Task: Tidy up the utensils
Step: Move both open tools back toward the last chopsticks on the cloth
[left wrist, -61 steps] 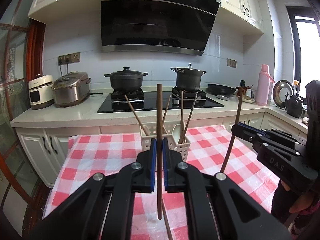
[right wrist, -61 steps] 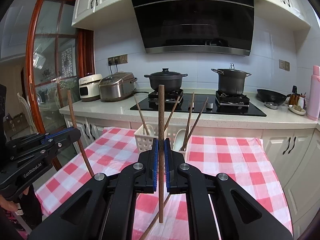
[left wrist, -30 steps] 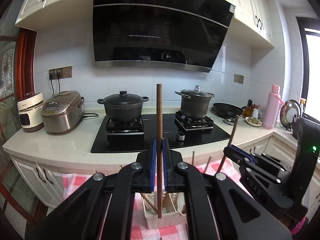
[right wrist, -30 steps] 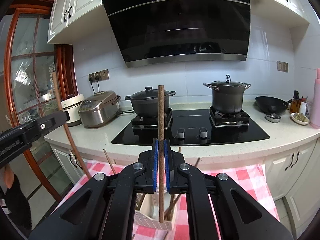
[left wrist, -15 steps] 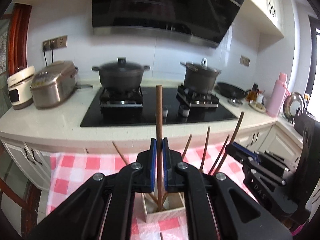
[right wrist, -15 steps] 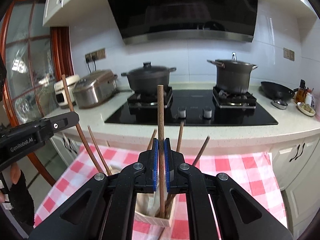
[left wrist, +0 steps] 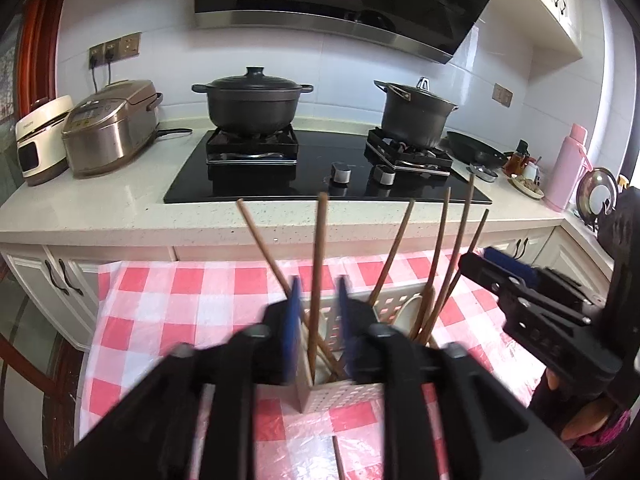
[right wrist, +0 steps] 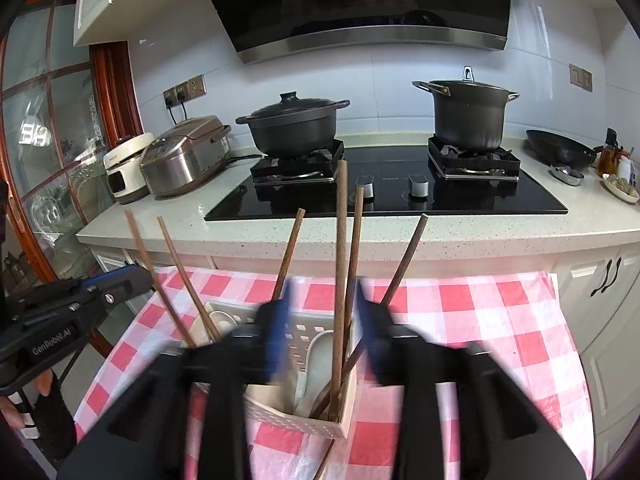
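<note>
Both grippers sit right over the white utensil caddy (left wrist: 340, 396) with their jaws spread wide and a chopstick standing loose in each gap. In the left wrist view the left gripper (left wrist: 316, 320) has blue pads clear on either side of one upright chopstick (left wrist: 316, 280), not touching it as far as I can tell (the fingers are motion-blurred, so take that with a pinch of salt). Same story on the other side: the right gripper (right wrist: 320, 320) is wide apart around a tall chopstick (right wrist: 340, 280) whose lower end sits down in the caddy's near compartment beside a pale spoon (right wrist: 316, 356). Several more chopsticks lean out of the caddy, which stands on the red-and-white checked tablecloth (right wrist: 480, 320), and one more chopstick (left wrist: 338, 458) lies on the cloth just in front of it. My read is that this is the drop-off step, so the trick is lifting straight up and away without a pad clipping a stick and tipping the light caddy.
</note>
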Demonstrator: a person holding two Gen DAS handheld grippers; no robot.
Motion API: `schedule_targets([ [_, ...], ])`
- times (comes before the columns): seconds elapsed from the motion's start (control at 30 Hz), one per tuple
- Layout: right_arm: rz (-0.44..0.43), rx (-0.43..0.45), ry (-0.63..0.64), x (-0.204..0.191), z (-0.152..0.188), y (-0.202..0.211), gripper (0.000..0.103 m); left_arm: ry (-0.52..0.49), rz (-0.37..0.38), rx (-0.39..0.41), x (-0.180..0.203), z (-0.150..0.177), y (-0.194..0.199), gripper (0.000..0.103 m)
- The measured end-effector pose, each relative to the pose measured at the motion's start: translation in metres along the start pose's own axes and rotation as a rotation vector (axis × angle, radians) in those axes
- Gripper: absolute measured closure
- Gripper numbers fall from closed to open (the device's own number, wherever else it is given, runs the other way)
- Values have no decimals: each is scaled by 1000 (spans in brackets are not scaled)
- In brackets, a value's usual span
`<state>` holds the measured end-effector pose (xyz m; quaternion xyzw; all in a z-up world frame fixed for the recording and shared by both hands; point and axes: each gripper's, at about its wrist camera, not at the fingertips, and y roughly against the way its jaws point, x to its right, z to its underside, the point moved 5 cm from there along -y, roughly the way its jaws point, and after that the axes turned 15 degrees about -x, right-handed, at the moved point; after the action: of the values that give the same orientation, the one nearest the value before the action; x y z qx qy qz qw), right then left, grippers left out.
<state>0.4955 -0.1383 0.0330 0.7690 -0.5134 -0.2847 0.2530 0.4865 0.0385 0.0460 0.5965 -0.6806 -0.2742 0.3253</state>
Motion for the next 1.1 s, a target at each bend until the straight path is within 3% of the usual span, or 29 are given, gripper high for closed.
schedule_targets([
  [0.03, 7, 7, 1, 1, 1, 3, 54, 13, -2, 11, -3, 2, 3, 60],
  [0.1, 19, 19, 8, 2, 4, 10, 54, 42, 3, 26, -10, 7, 8, 59],
  [0.17, 27, 27, 10, 5, 11, 16, 54, 76, 9, 40, -20, 16, 14, 51],
  [0.23, 32, 33, 6, 8, 20, 21, 54, 99, -10, 61, -27, 25, 21, 39],
  [0.37, 39, 35, -1, 13, 42, 26, 54, 117, -88, 104, -39, 57, 32, 21],
  [0.5, 28, 30, -20, 13, 68, 28, 54, 110, -146, 127, -43, 90, 38, 12],
  [0.8, 45, 9, -45, 4, 137, 22, 53, 96, -207, 129, -38, 166, 36, 5],
  [1.1, 60, -88, -46, -5, 197, -6, 50, 97, -178, 31, -35, 217, 0, 5],
])
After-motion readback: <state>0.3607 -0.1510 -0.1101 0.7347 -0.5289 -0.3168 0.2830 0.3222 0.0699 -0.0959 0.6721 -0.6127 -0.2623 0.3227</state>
